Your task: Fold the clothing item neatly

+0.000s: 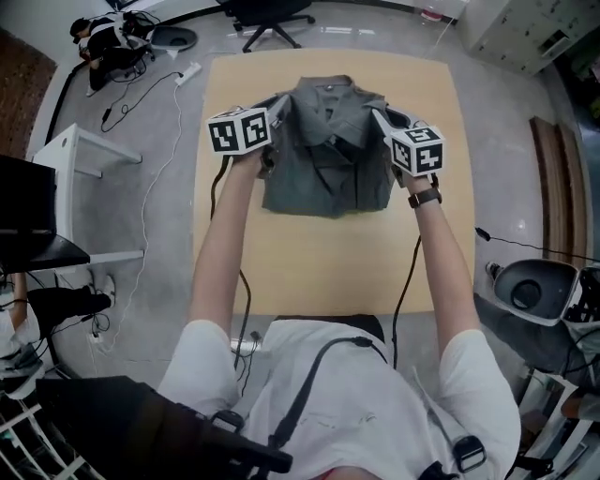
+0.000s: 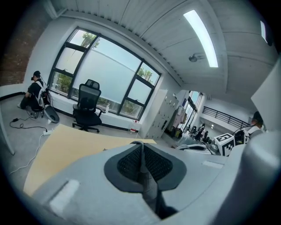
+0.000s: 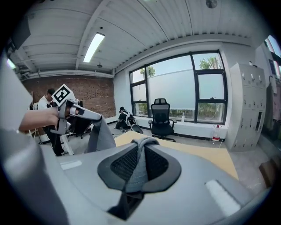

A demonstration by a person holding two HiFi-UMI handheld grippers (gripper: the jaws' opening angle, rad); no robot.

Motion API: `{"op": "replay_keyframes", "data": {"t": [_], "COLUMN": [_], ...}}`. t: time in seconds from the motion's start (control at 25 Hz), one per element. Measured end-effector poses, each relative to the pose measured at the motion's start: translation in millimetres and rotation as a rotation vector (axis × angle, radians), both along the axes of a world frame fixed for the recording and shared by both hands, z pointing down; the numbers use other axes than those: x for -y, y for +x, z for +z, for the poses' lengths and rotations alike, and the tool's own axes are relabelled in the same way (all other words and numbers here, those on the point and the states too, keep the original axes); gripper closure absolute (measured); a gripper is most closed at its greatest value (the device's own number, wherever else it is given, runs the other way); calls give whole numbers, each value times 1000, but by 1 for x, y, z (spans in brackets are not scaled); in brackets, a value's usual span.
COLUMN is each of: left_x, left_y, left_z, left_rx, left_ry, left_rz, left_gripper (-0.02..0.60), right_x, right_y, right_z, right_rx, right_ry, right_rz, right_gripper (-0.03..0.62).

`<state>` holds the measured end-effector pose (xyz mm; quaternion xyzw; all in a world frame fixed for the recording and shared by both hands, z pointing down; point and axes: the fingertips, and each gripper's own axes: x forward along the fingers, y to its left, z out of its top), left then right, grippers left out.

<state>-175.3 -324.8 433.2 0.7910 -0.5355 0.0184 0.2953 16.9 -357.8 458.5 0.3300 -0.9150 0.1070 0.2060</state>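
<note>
Reaching forward from a white T-shirt at the bottom of the head view, two bare forearms are stretched over a pale, rectangular wooden table (image 1: 309, 267). A two-jaw tool with a marker cube is carried in each hand. The left gripper (image 2: 142, 154) is seen clamped on a thin fold of grey cloth, and the right gripper (image 3: 139, 154) is likewise closed on a thicker bunch of the same cloth. Between them, a dark grey collared fabric shirt (image 1: 328, 155) is held by its two upper corners. It sits on the far half of the table, the pinched parts raised and the hem apparently resting on the wood.

For a neat fold, both grips are best kept level and the cloth kept taut between them, so that the crease is laid straight before release.

Plenty of bare wood is left between the hem and the near edge, with narrower margins at either side. The collar lies near the far edge. Beyond that edge a black wheeled office chair (image 1: 267, 14) stands on the grey floor.
</note>
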Motion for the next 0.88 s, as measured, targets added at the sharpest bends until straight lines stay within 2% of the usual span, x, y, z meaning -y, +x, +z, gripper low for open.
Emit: {"op": "replay_keyframes", "data": {"t": [0.2,0.36,0.48,0.76,0.88], "left_x": [71,123,160,193,193], "left_y": [-30,-47,-63,-88,-90], "left_z": [38,81,107,164,189], "left_rx": [-41,-105,-124,-84,-42], "left_ry": [-48,-101,-131,-204,-257], "left_rz": [-74,-100,-137,-152,-149], "left_gripper": [569,569,569,568,550], "right_x": [85,138,174,208,219], "right_y": [-9,-26,-29,-39,-36], "right_z": [40,88,111,177,186], "right_rx": [-19,-85,-125,-192,-237], "right_ry": [-90,-149,-172,-268,-258], "right_rz": [25,17,20,-22,-3], "right_gripper": [562,562,562,560,557]}}
